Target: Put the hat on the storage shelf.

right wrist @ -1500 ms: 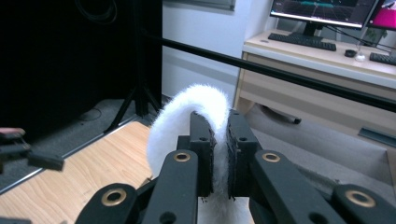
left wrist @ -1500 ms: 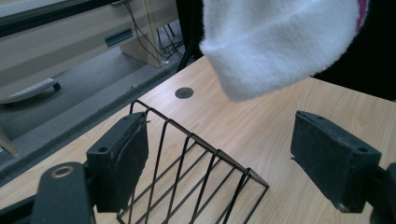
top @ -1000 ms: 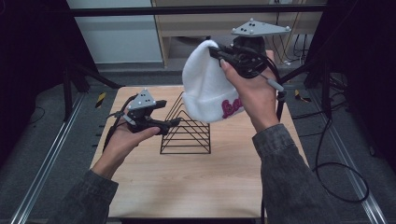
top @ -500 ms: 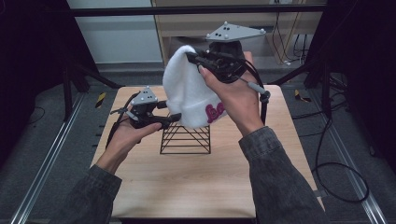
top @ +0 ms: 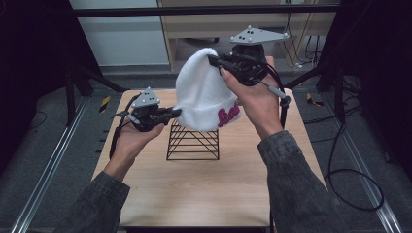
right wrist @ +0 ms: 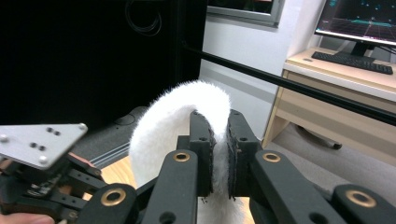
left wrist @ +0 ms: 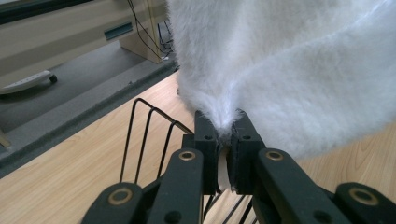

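White fleece is pinched at two places. In the left gripper view the left gripper [left wrist: 224, 140] has just closed its jaws on a tuft at the lower edge of the white beanie [left wrist: 299, 70], the fabric bunched between the pads. The right gripper view shows the right gripper [right wrist: 218, 140] clamped on the hat's upper fold, which arches over its jaw tips. Only the high view gives the whole arrangement: the beanie [top: 204, 92] hangs in the air between the right gripper [top: 218, 60] above and the left gripper [top: 175, 112] at its lower left edge, over a black wire rack [top: 193, 141] on the wooden table [top: 194, 194]. Pink lettering [top: 228, 115] on the brim appears there too, partly covered by the right hand [top: 252, 99] and unreadable. The rack is cut off to a few wires [left wrist: 144, 135] beside the left jaws.
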Action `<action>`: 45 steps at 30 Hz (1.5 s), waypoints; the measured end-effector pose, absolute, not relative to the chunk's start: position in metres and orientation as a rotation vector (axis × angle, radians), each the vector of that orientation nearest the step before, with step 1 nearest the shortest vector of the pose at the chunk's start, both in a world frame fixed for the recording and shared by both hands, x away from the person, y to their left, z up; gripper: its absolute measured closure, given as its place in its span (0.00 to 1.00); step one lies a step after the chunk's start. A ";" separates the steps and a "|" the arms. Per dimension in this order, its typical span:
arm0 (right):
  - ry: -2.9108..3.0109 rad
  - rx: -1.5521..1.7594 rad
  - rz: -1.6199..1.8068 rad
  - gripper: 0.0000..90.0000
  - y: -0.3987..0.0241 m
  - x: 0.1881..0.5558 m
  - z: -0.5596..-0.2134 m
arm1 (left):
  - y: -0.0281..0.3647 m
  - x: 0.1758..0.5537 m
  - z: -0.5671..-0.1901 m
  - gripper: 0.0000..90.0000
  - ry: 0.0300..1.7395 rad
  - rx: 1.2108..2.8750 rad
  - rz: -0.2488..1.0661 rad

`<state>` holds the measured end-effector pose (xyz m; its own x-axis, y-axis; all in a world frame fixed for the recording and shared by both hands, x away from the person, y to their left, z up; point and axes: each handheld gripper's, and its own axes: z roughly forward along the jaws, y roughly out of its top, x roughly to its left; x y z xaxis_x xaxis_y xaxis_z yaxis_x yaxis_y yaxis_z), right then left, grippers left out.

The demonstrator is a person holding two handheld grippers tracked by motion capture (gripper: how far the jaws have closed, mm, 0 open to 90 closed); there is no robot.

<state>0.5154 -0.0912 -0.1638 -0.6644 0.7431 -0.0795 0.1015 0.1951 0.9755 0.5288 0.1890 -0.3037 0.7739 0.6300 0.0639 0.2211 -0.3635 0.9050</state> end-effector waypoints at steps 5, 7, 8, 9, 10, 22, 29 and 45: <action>1.928 0.801 1.487 0.92 -0.092 0.521 -0.168 | 0.193 0.529 -0.302 0.94 0.655 1.937 0.494; 1.929 0.805 1.482 0.93 -0.091 0.523 -0.169 | 0.195 0.529 -0.301 0.94 0.661 1.932 0.498; 1.928 0.808 1.482 0.92 -0.090 0.524 -0.170 | 0.196 0.529 -0.301 0.94 0.663 1.930 0.499; 1.929 0.806 1.479 0.92 -0.090 0.525 -0.170 | 0.197 0.528 -0.300 0.94 0.665 1.929 0.503; 1.932 0.808 1.471 0.92 -0.089 0.527 -0.171 | 0.198 0.528 -0.300 0.94 0.666 1.928 0.508; 1.950 0.873 1.433 0.92 -0.088 0.547 -0.188 | 0.213 0.530 -0.297 0.94 0.709 1.918 0.523; 1.964 0.914 1.408 0.92 -0.087 0.560 -0.202 | 0.215 0.543 -0.305 0.94 0.745 1.940 0.522; 2.034 0.927 1.358 0.92 -0.081 0.581 -0.239 | 0.220 0.560 -0.338 0.94 0.805 1.960 0.505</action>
